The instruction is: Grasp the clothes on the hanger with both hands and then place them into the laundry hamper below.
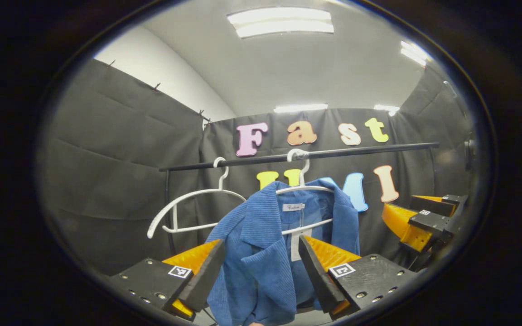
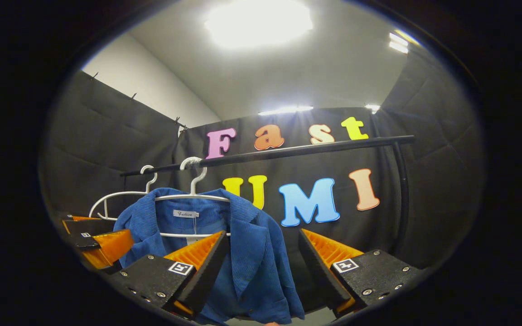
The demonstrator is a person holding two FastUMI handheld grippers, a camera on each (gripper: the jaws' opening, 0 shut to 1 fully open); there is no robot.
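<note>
Blue corduroy jacket [image 1: 261, 253] draped on white hanger [image 1: 308, 190], collar spread, both tongs apart, unclamped

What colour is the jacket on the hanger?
Blue, with a fine ribbed texture; the jacket shows best in the left gripper view.

Both views look upward from low down, facing the far black cloth wall. Each sits near the blue jacket [image 1: 265, 244] on the black rail [image 1: 297, 156], which both share; the right gripper view stands further right.
</note>
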